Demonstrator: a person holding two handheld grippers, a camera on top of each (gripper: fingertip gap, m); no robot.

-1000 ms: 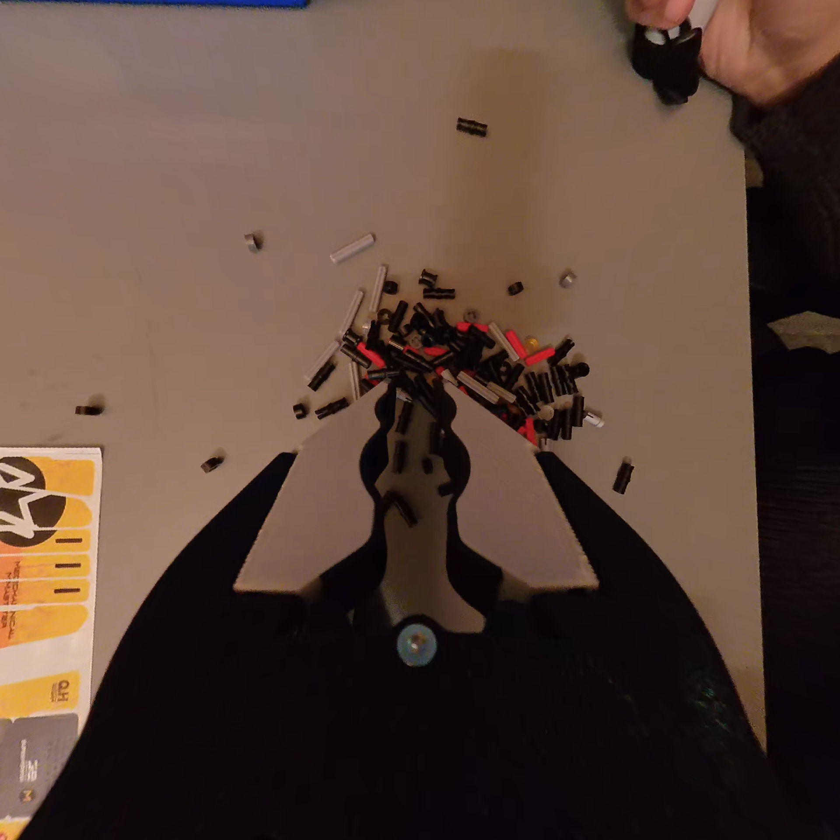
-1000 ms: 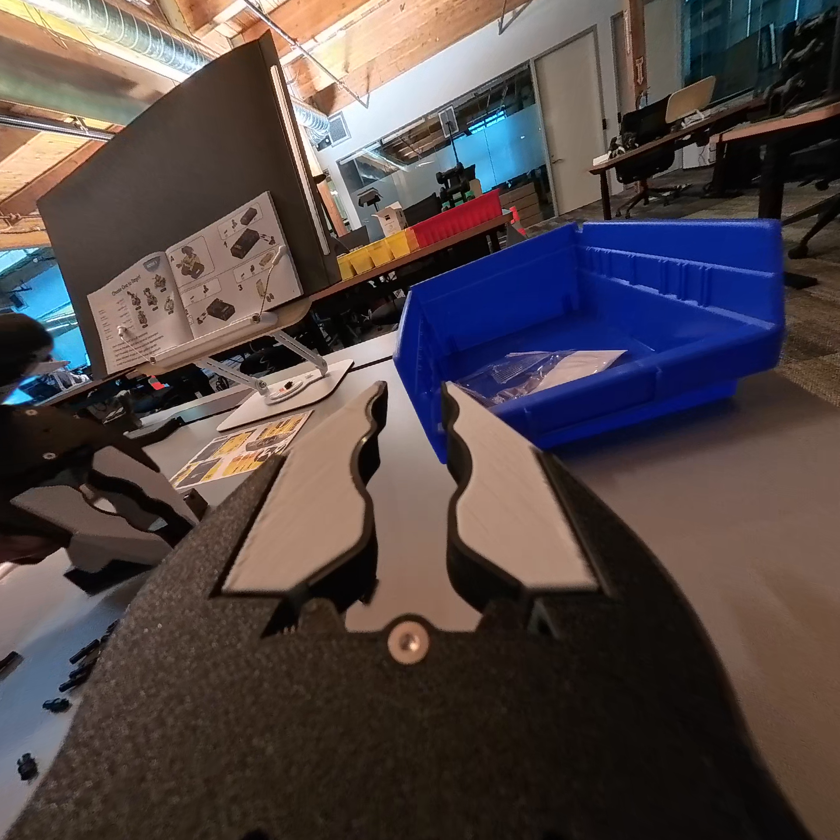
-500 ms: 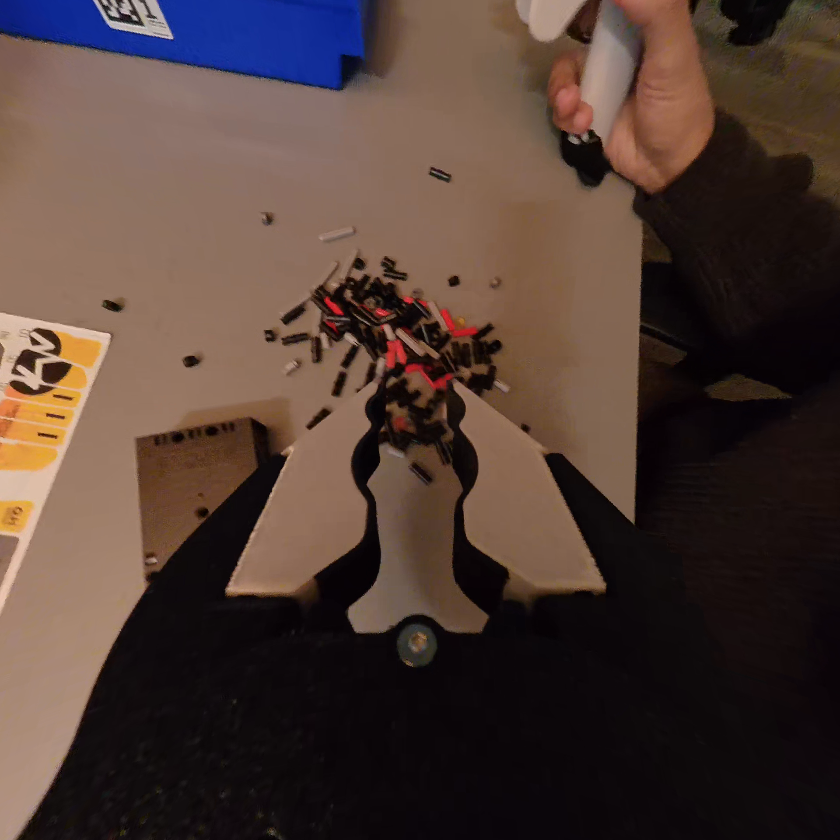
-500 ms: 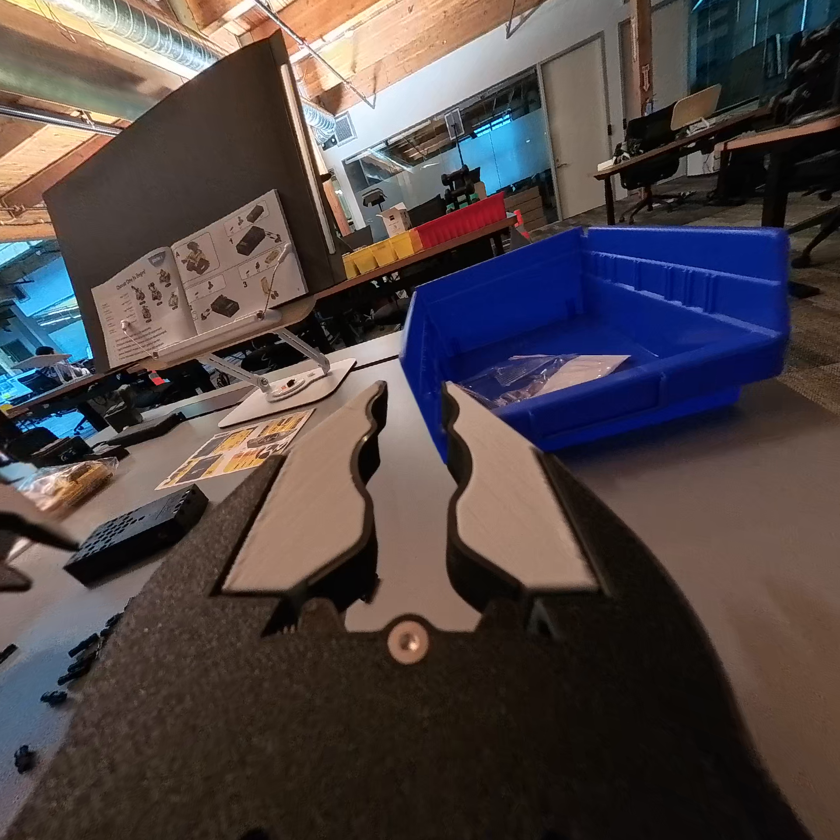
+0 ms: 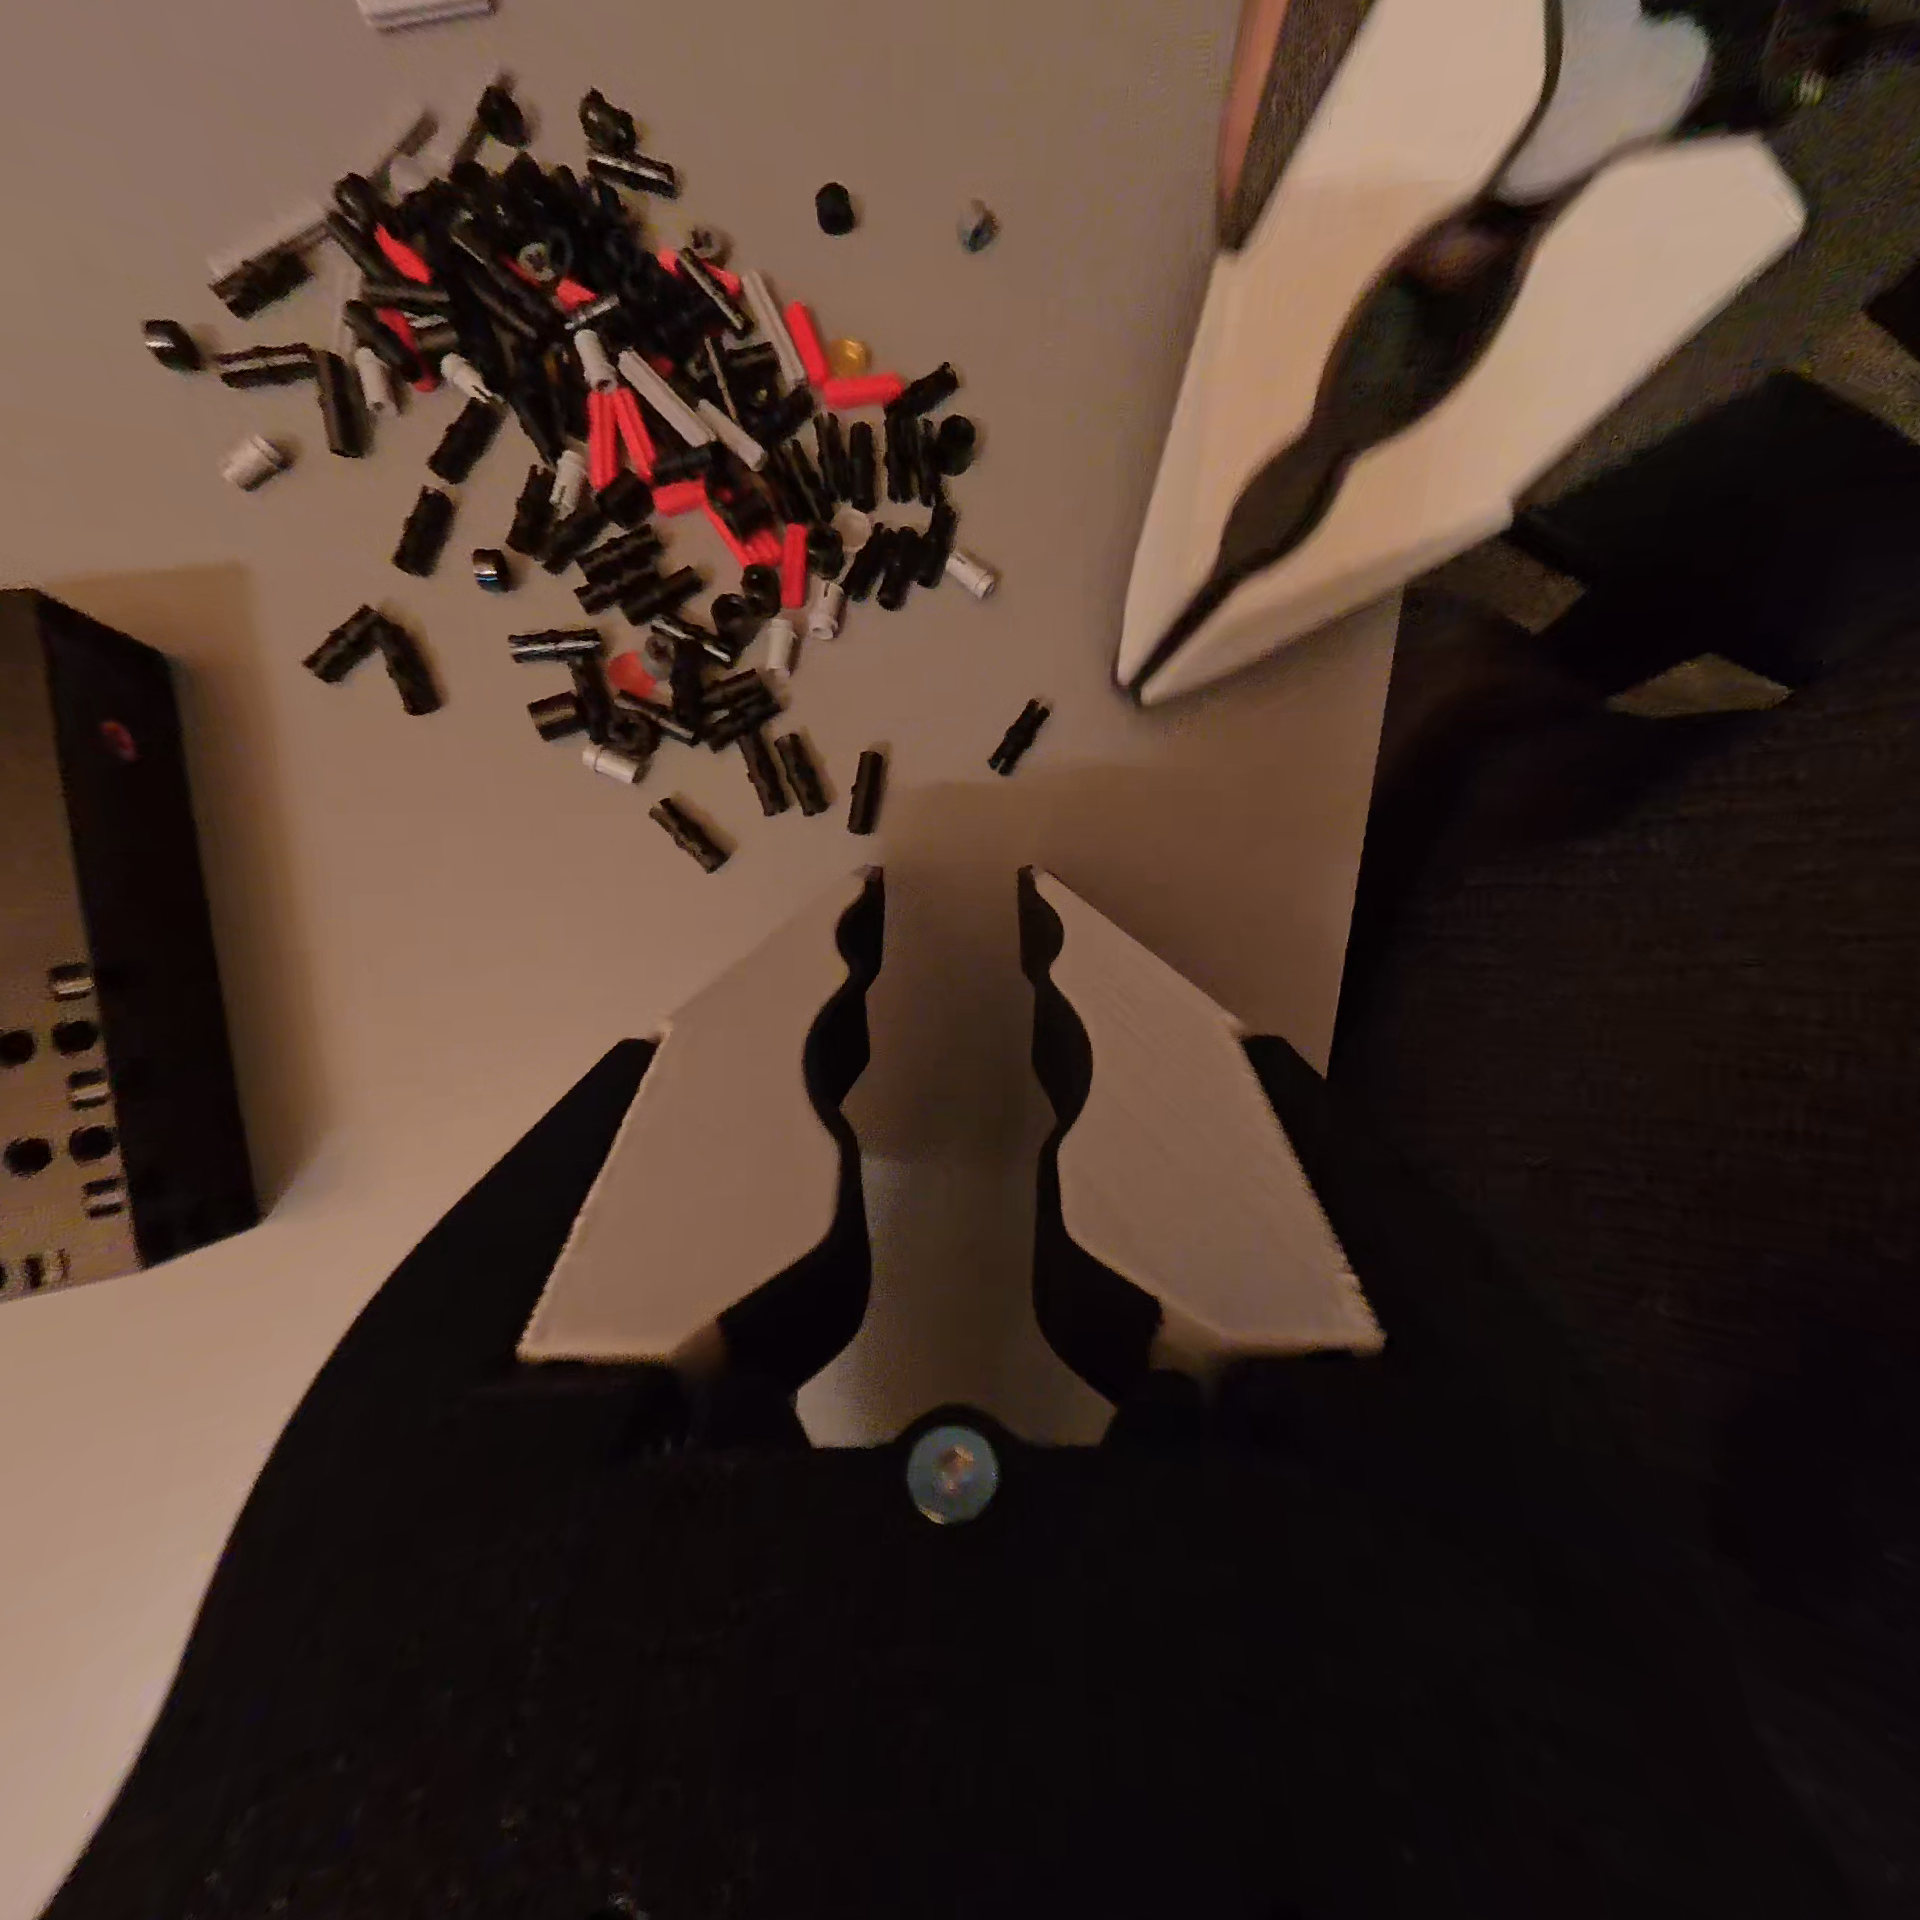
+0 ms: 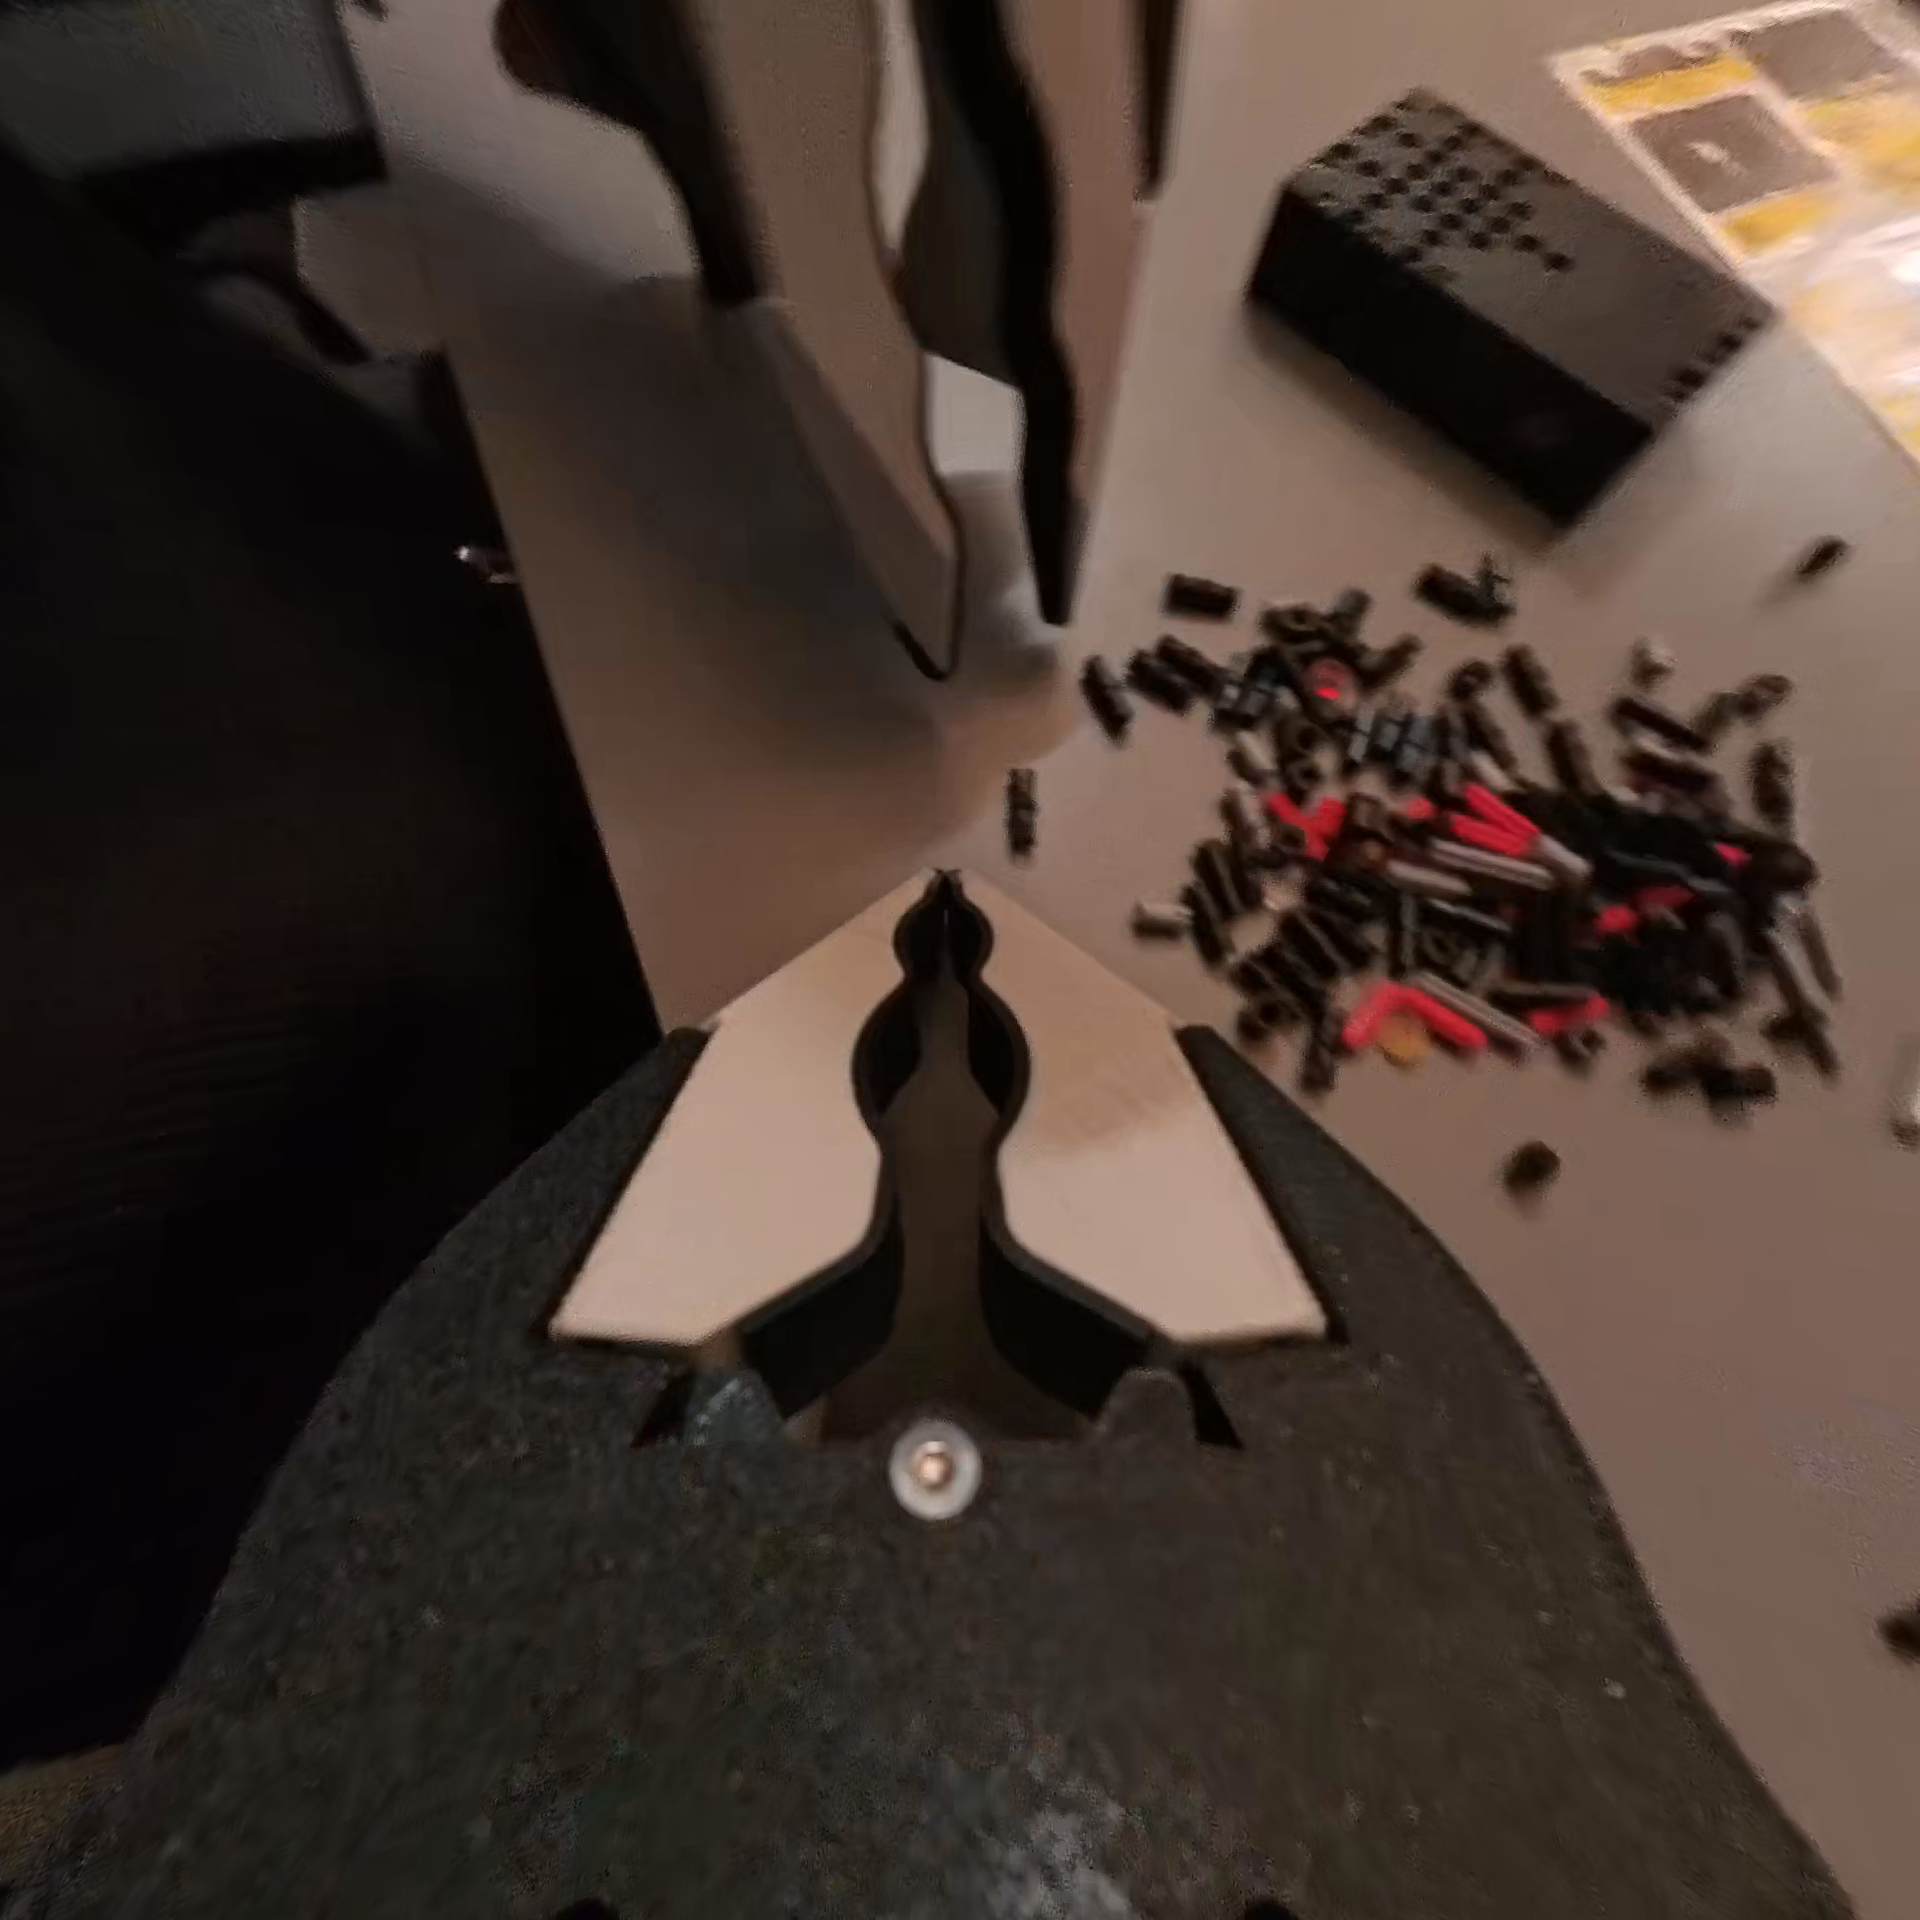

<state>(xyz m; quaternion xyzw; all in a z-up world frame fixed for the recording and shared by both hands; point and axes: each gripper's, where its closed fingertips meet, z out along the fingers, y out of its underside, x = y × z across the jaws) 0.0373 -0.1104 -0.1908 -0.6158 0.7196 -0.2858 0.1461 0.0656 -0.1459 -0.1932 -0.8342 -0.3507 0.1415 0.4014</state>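
Note:
A pile of small black, red and grey pins point(image 5: 644, 447) lies on the grey table point(image 5: 520, 935); it also shows in the right wrist view point(image 6: 1507, 883). My left gripper point(image 5: 951, 878) is open and empty, just short of the pile's near edge. It shows from the other side in the right wrist view point(image 6: 997, 623). My right gripper point(image 6: 943, 878) is shut with nothing visible between its tips, and it hangs over the table beside the pile. It shows in the left wrist view point(image 5: 1132, 686). A lone black pin point(image 6: 1021, 805) lies just ahead of its tips.
A black perforated block point(image 6: 1496, 312) stands beyond the pile and shows at the left edge of the left wrist view point(image 5: 94, 935). A yellow printed sheet point(image 6: 1818, 156) lies past it. The table's edge point(image 5: 1371, 831) runs close beside both grippers, with dark floor beyond. My hands' fingertips stand some 5 centimetres from each other.
My left gripper has pulled back out of the pile toward the table's edge. My right gripper has swung down from facing the room to the table and has shut.

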